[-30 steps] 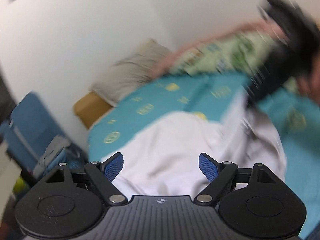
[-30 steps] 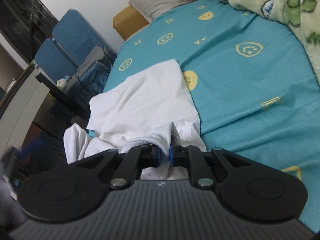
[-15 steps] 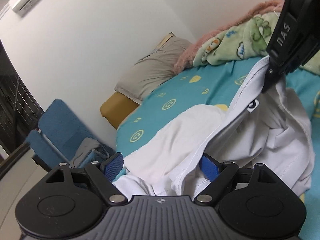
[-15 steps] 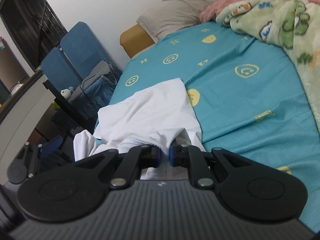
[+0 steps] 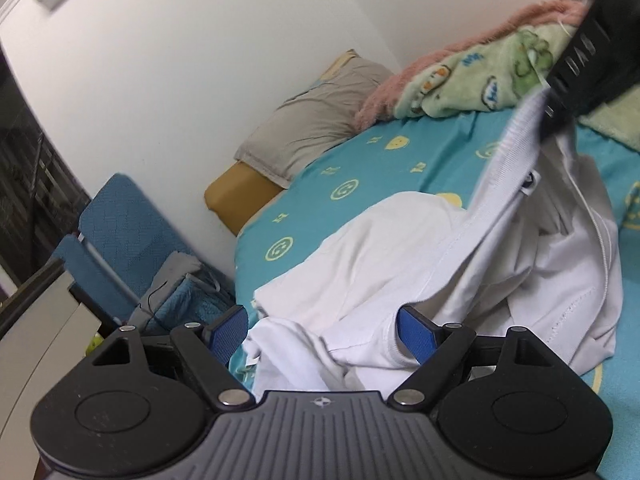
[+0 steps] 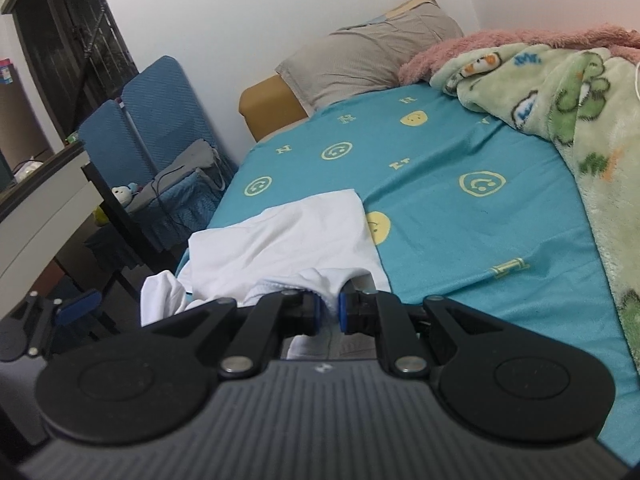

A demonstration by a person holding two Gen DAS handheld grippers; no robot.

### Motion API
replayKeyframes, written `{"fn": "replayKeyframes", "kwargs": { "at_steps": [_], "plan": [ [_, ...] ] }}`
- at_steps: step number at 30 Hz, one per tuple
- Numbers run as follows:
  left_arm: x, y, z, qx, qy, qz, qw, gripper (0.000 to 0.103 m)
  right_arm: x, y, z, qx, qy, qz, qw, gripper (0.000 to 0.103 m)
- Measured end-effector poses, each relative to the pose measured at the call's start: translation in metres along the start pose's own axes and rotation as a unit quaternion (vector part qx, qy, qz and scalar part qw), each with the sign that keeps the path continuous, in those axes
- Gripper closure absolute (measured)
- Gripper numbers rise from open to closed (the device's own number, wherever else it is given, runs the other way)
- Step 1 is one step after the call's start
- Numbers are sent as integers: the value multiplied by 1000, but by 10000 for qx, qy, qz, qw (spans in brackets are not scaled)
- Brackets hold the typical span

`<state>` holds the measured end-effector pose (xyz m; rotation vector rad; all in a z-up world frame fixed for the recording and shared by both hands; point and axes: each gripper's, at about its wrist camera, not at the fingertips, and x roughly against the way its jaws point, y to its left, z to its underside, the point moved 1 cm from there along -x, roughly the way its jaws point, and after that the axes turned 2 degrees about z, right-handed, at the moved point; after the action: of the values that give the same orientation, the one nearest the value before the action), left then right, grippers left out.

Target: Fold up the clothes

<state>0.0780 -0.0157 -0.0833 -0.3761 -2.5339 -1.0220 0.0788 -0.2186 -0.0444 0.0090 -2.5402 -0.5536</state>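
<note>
A white T-shirt (image 5: 400, 256) lies crumpled on a teal bed sheet (image 5: 360, 176) with yellow smiley prints. My right gripper (image 6: 329, 313) is shut on the shirt's collar and holds it lifted, so the cloth hangs stretched below it; it shows as a black body at the top right of the left wrist view (image 5: 576, 68). The shirt also shows in the right wrist view (image 6: 288, 240). My left gripper (image 5: 322, 330) is open, its blue pads on either side of a shirt fold near the bed's edge; whether a pad touches the cloth I cannot tell.
A grey pillow (image 6: 368, 56) and a green and pink fleece blanket (image 6: 560, 92) lie at the head and far side of the bed. Blue folding chairs (image 6: 140, 120) with clothes and a desk (image 6: 36, 208) stand beside the bed's left edge.
My right gripper has lifted the collar higher and the shirt now hangs stretched. My left gripper has come down to the shirt's lower fold and has stayed open.
</note>
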Motion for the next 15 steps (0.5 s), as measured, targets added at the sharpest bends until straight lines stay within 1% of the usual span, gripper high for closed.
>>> {"fn": "replayKeyframes", "kwargs": {
  "at_steps": [3,5,6,8,10,11,12,13,14,15],
  "plan": [
    [-10,-18,0,-363,2,76,9993,19,1,1,-1,-31,-54,-108,9999,90],
    [-21,-27,-2,-508,57,-68,9987,19,3,2,0,-19,-69,-152,9999,90],
    [-29,-27,-3,-484,97,-218,9985,20,4,3,0,-5,-76,-158,9998,90],
    [-40,-20,-5,-277,182,-654,9973,21,5,3,1,32,-81,-140,9999,90],
    [-43,-3,-8,147,183,-1116,9935,21,5,4,3,84,-68,-96,9999,90],
    [-40,9,-9,435,126,-1297,9905,21,4,4,5,121,-32,-73,9999,90],
    [-36,21,-10,723,63,-1473,9864,21,3,5,7,172,33,-46,9998,85],
    [-30,32,-12,1017,-19,-1633,9813,21,1,6,9,229,106,-15,9997,75],
    [-23,43,-13,1296,-102,-1783,9754,21,-3,7,12,338,181,86,9992,67],
    [-17,52,-14,1527,-193,-1894,9698,21,-6,10,16,478,256,230,9983,50]
  ]
}}
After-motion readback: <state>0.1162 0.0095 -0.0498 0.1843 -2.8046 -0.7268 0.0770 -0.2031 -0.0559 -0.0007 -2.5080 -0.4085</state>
